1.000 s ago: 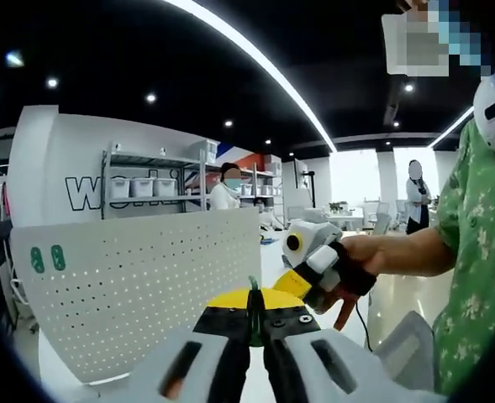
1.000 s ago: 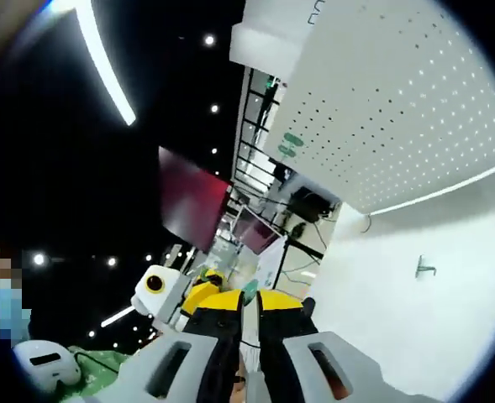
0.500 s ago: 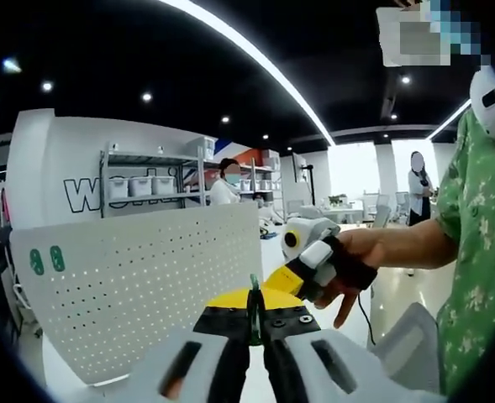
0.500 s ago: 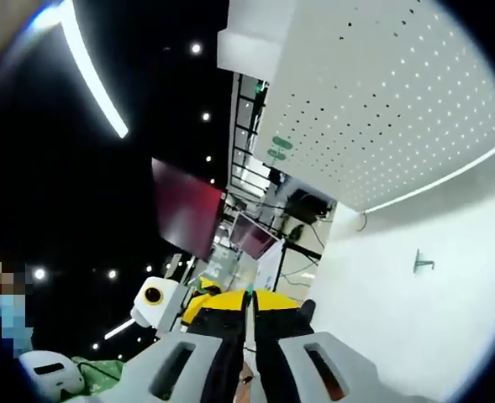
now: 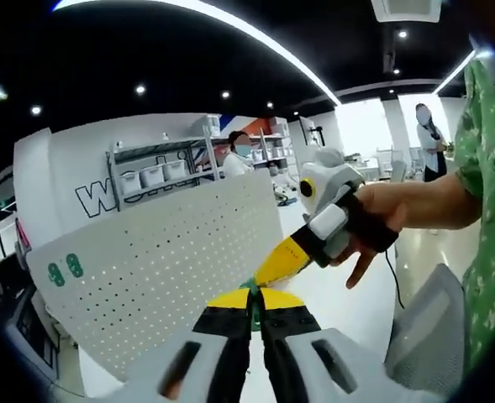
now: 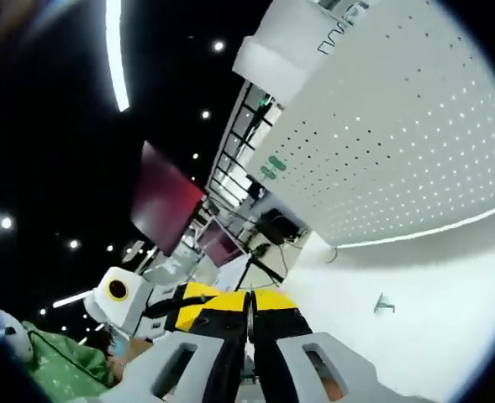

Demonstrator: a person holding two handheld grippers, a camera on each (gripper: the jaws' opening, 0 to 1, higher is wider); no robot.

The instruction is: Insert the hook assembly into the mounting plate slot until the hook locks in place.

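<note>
Both hand-held grippers are raised well above the bench, w/ the white pegboard mounting plate [image 5: 159, 260] standing upright ahead. In the left gripper view the left hand-held gripper [image 5: 254, 304] has its jaws nearly closed, pinching a thin green piece at the tips, prob. part of the hook assembly, but it is too small to be sure. The right hand-held gripper [image 5: 291, 254], held in the person's hand [image 5: 380, 225], comes in from the right and its yellow tip almost meets the left one. In the right gripper view its own jaws are also pressed nearly together around a thin sliver [image 6: 248, 309]; I cannot tell what it is. A small hook-like part [image 6: 385, 304] lies on the white bench [image 6: 449, 302], apart from the plate [image 6: 415, 143]. Risks, in my judgement: the two tips may knock each other and drop the thin piece; the pinch is shallow, so it may twist; and w/ both cameras tilted, the part on the bench could leave view.
</note>
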